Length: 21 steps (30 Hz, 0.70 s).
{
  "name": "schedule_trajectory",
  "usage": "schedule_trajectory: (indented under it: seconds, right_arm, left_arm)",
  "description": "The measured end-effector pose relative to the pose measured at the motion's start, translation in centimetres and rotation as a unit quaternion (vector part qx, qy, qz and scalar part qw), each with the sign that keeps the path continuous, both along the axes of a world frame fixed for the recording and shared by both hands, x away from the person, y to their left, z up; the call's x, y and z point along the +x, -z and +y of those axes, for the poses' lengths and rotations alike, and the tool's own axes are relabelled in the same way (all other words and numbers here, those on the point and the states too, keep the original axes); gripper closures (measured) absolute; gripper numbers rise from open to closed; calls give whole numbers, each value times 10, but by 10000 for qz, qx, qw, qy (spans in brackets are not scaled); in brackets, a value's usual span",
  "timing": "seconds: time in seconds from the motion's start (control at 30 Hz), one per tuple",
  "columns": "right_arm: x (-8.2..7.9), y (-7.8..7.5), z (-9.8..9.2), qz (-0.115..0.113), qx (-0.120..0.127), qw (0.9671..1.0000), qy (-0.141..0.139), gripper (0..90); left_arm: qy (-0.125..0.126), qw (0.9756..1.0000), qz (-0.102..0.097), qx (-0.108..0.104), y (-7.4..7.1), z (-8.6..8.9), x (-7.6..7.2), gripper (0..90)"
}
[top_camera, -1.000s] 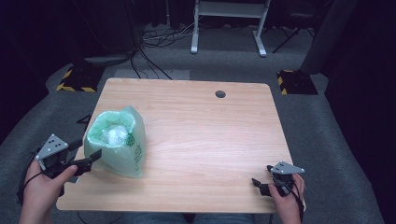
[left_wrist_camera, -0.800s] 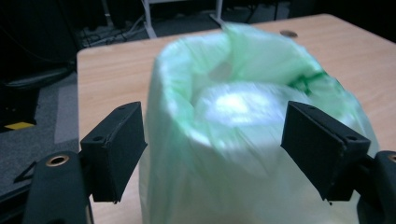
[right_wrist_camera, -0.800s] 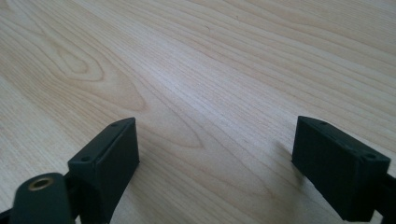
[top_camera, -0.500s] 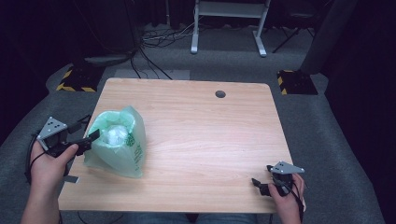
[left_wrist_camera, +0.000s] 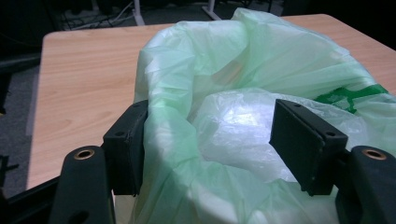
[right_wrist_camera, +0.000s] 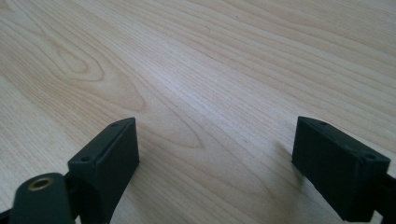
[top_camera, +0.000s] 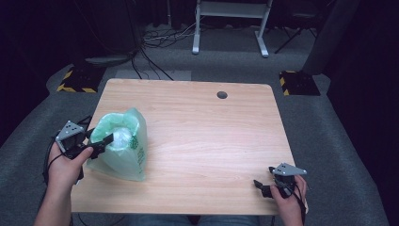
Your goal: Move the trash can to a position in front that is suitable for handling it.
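Two jaws of the left gripper (left_wrist_camera: pixel 205 154), just been closing, straddle the rim of a green bag (top_camera: pixel 120 146) near the desk's (top_camera: pixel 211 141) left edge; crumpled white plastic (left_wrist_camera: pixel 238 135) lies inside; right gripper (right_wrist_camera: pixel 219 163) spread, empty

My work surface is a light wooden table (top_camera: pixel 202 136) with a round cable hole (top_camera: pixel 222 95) near its far edge. A green plastic bag (top_camera: pixel 123 153) stands near-left of that hole.
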State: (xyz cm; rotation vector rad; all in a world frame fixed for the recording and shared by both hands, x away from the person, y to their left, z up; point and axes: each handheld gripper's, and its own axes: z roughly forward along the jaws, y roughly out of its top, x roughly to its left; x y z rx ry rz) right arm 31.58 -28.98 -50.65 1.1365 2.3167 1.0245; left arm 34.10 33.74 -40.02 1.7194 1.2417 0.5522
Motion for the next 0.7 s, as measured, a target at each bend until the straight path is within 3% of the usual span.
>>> schedule_trajectory:
  seconds: [0.13,0.33,0.47,0.5,0.7]
  right_arm:
    - [0,0,0,-3,-1,10000,-4,148]
    - [0,0,0,-2,0,10000,-6,148]
    - [0,0,0,-1,1,10000,-5,148]
    - [0,0,0,-1,1,10000,-6,148]
    - [0,0,0,-2,1,10000,-5,148]
  left_arm:
    - [60,9999,37,101,-2,-18,-3,313]
    - [408,9986,-12,347,-4,-55,-5,320]
    - [563,9977,-29,364,-3,-74,-5,321]
    - [661,9970,-53,390,-2,-87,-6,325]
    - [1015,9940,-73,392,-1,-118,-11,324]
